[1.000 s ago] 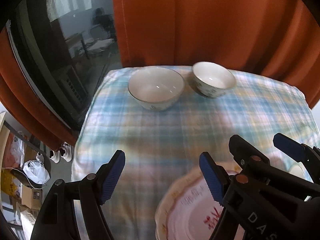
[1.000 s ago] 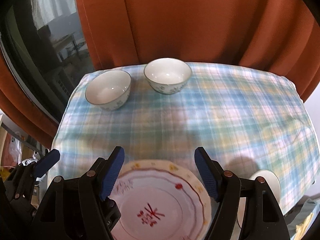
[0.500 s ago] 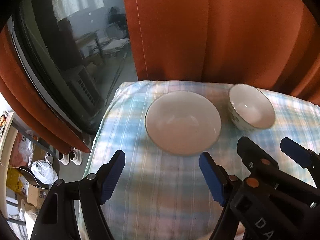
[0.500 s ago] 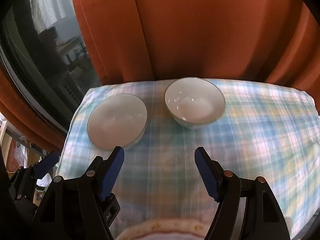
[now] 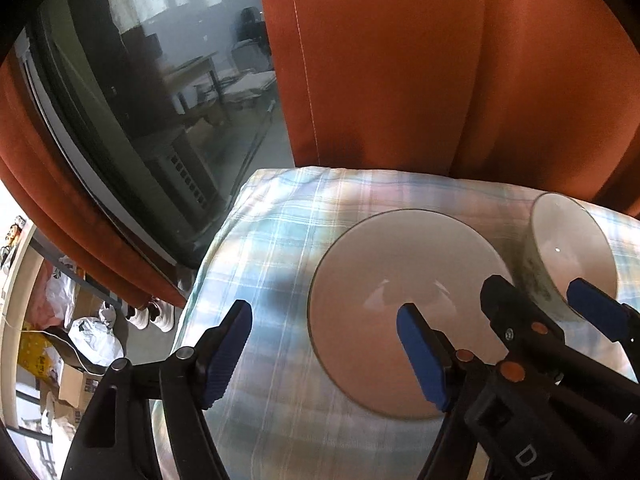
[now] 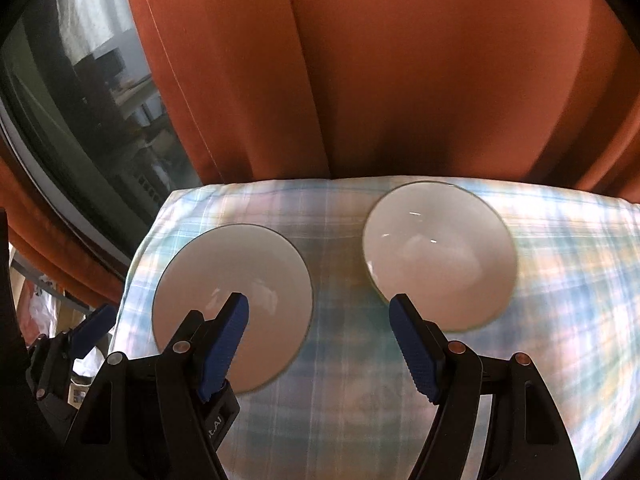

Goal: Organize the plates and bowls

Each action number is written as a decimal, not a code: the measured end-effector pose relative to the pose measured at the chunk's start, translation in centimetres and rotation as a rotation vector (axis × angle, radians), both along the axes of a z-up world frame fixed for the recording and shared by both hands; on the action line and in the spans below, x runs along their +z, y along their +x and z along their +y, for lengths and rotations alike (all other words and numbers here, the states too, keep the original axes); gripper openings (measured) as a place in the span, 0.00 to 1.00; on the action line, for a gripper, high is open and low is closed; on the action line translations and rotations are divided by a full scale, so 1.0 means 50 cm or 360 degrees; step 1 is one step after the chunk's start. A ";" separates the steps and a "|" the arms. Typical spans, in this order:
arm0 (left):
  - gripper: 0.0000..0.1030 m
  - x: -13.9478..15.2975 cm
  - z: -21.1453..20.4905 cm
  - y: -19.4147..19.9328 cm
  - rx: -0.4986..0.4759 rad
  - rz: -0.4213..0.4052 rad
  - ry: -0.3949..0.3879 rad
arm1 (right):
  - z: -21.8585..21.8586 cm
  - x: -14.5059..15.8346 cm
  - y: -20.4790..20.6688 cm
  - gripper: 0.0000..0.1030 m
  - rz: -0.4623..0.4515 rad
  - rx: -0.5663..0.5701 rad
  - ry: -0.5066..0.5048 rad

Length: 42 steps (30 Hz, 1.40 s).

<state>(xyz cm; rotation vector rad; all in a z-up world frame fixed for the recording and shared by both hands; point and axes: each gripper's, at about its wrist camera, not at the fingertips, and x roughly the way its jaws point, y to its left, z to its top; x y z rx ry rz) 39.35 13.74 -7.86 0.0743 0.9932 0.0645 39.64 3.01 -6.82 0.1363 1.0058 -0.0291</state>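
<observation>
Hovering over two white bowls on the checked table, both grippers hold nothing. The left gripper (image 5: 324, 354), fingers closing slightly, straddles the left bowl's (image 5: 404, 300) rim, likely to grip it; the right gripper (image 6: 318, 346), fingers wide, faces the right bowl (image 6: 438, 254).

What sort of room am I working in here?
Probably a home dining corner: a table under a plaid tablecloth holding two white bowls, orange curtains behind, and a large window alongside.

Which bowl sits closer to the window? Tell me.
The left bowl, by the tablecloth's window-side edge. The right bowl sits farther from the glass, in front of the orange curtain.
</observation>
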 end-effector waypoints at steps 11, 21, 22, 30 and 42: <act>0.54 -0.045 0.007 0.047 0.0051 0.0035 -0.0002 | 0.009 -0.058 0.070 0.39 0.0028 0.0020 0.0064; 0.25 -0.056 -0.005 0.050 0.0025 0.0080 -0.0044 | 0.001 -0.083 0.077 0.19 0.0077 0.0022 0.0144; 0.25 -0.056 -0.005 0.050 0.0020 0.0086 -0.0044 | 0.000 -0.083 0.078 0.19 0.0082 0.0027 0.0143; 0.25 -0.018 -0.008 0.034 0.0002 0.0057 -0.0057 | 0.000 -0.057 0.065 0.19 0.0064 0.0044 0.0103; 0.25 0.093 -0.011 -0.022 -0.0030 -0.0064 -0.0070 | -0.008 0.047 0.013 0.19 -0.0047 0.0025 0.0094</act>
